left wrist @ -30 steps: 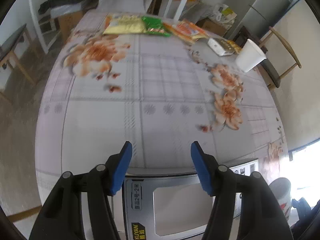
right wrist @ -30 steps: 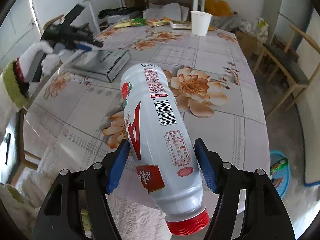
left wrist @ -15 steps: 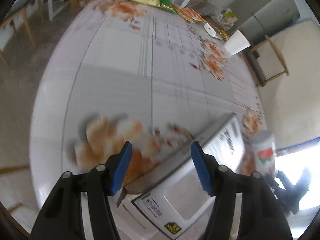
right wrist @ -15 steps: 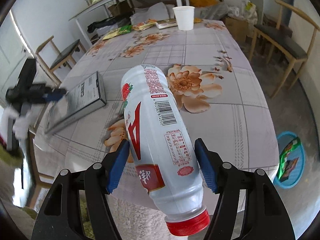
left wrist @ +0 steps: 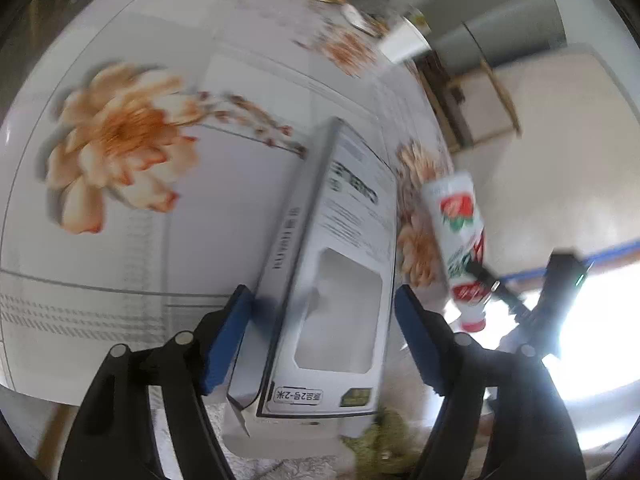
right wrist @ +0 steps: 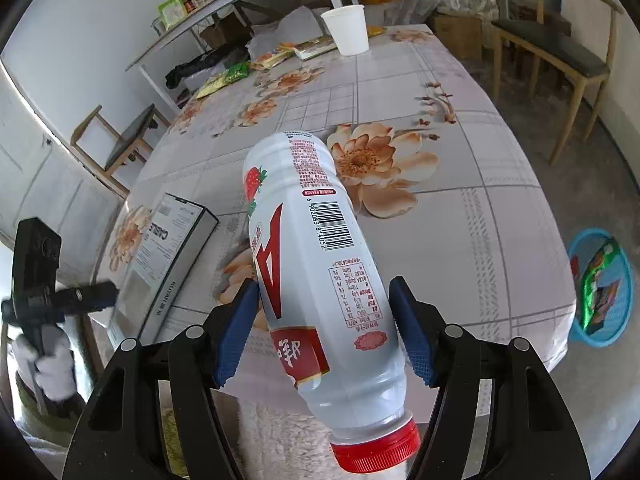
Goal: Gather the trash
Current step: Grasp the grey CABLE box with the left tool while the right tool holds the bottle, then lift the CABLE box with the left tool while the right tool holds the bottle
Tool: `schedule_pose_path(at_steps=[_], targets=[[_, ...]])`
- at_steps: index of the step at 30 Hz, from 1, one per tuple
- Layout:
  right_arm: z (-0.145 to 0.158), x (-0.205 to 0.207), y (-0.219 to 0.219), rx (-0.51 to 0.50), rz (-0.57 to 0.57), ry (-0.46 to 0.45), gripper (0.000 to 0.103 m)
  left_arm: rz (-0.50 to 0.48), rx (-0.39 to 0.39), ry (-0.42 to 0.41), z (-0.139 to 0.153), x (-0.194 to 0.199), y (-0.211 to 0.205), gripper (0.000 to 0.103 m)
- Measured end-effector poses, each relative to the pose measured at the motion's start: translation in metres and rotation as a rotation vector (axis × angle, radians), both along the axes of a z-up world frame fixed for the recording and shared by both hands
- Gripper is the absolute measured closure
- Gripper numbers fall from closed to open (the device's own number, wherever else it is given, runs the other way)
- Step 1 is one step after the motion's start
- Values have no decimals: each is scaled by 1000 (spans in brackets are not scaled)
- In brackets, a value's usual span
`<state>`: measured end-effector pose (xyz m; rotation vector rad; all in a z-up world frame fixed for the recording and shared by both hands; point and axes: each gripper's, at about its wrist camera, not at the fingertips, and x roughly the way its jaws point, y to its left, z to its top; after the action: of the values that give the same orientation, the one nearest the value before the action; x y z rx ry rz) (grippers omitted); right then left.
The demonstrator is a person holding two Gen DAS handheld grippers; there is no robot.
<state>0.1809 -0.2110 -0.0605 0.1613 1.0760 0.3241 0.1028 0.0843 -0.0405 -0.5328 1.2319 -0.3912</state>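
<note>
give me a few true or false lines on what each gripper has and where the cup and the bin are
1. The right gripper holds a white bottle with a red cap. True.
2. The bottle's cap points away from the camera. False: the cap is at the near end, toward the camera.
3. The left gripper is open with the grey box between its fingers. True.
4. The paper cup lies on its side. False: it stands upright at the far end of the table.
5. The blue basket sits on the table. False: it is on the floor beside the table, with wrappers in it.
</note>
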Motion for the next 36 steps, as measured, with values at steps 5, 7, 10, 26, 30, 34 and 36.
schedule_pose_path(at_steps=[5,7,10,26,30,34,36], targets=[[-2,-2,-1,41,-24,6,40,-123,265,-90,7,-3,-57,30],[-2,0,-3,69,-42,18,41,-161,309,-118,6,-3,-72,30],[-5,4,-8,120,-82,33,41,-193,322,-148,5,-2,-85,29],[-15,18,-39,351,-217,112,30,-150,358,-205,21,31,-108,16],[-13,18,-33,309,-191,100,29,-210,426,-196,9,31,-127,14],[-11,18,-28,251,-165,92,29,-201,436,-197,7,34,-130,14],[-11,18,-24,223,-155,90,29,-191,443,-188,4,37,-130,14]])
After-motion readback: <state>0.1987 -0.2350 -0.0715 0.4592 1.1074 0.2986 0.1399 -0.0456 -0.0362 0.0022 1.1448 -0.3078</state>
